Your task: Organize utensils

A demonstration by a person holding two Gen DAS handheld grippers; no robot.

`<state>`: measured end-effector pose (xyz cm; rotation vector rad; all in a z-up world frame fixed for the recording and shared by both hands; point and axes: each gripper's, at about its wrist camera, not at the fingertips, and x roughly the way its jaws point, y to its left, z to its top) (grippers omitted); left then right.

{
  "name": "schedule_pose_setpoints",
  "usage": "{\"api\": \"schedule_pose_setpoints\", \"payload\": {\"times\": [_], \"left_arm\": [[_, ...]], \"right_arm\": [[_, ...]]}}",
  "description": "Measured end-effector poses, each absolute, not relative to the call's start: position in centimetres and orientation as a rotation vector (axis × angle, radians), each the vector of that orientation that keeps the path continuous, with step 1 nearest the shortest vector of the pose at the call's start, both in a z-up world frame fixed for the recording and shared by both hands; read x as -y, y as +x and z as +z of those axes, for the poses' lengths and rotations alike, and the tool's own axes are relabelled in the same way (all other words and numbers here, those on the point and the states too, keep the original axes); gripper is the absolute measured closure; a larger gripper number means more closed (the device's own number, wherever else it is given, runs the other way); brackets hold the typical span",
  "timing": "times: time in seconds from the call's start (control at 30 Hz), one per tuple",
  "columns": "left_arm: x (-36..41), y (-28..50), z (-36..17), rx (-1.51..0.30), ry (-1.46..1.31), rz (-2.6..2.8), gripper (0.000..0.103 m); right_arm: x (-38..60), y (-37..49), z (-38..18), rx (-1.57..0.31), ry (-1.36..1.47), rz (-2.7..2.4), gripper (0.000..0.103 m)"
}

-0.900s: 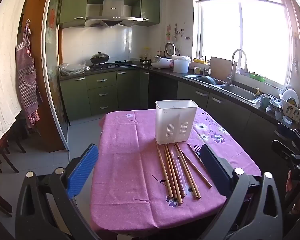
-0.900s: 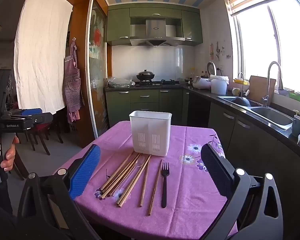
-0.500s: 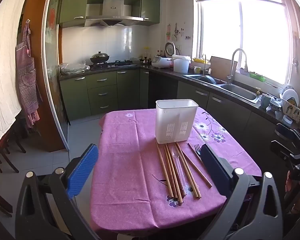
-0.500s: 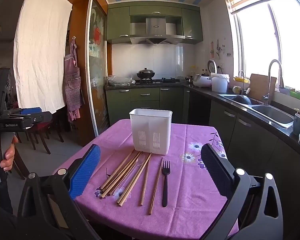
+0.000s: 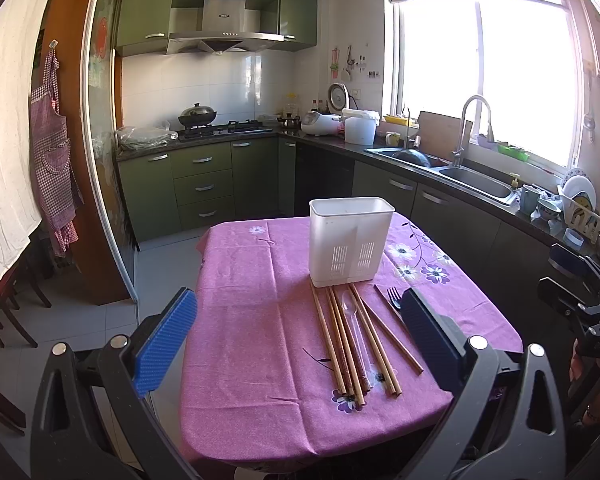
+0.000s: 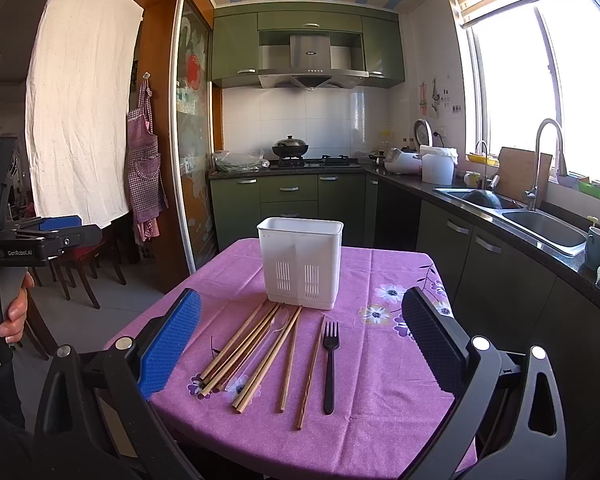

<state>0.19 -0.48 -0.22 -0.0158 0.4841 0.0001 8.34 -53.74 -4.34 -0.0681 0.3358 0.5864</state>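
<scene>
A white slotted utensil holder [image 5: 350,240] [image 6: 300,262] stands upright on the purple flowered tablecloth [image 5: 260,340] [image 6: 380,420]. In front of it lie several wooden chopsticks [image 5: 340,344] [image 6: 256,344], a clear plastic spoon [image 5: 350,312] [image 6: 278,322] among them, and a black fork [image 5: 393,298] [image 6: 330,360] to their right. My left gripper [image 5: 296,336] is open and empty, held above the table's near edge. My right gripper [image 6: 302,348] is open and empty, held above the near edge over the utensils.
Green kitchen cabinets and a stove [image 5: 216,128] stand behind the table. A counter with a sink [image 5: 476,184] runs along the right under the window. Dark chairs [image 6: 84,268] stand at the left. The other hand-held gripper shows at each view's edge [image 5: 580,300] [image 6: 20,244].
Both grippers have barely moved; the views are almost unchanged and the utensils lie as before.
</scene>
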Motion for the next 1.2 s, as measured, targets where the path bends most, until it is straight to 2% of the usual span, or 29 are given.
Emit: {"api": "schedule_pose_setpoints", "payload": {"times": [1.2], "left_arm": [[0.4, -0.1, -0.8, -0.491, -0.022, -0.009, 0.006]], "right_arm": [[53.4, 8.9, -5.4, -0.347, -0.073, 0.581, 0.004]]}}
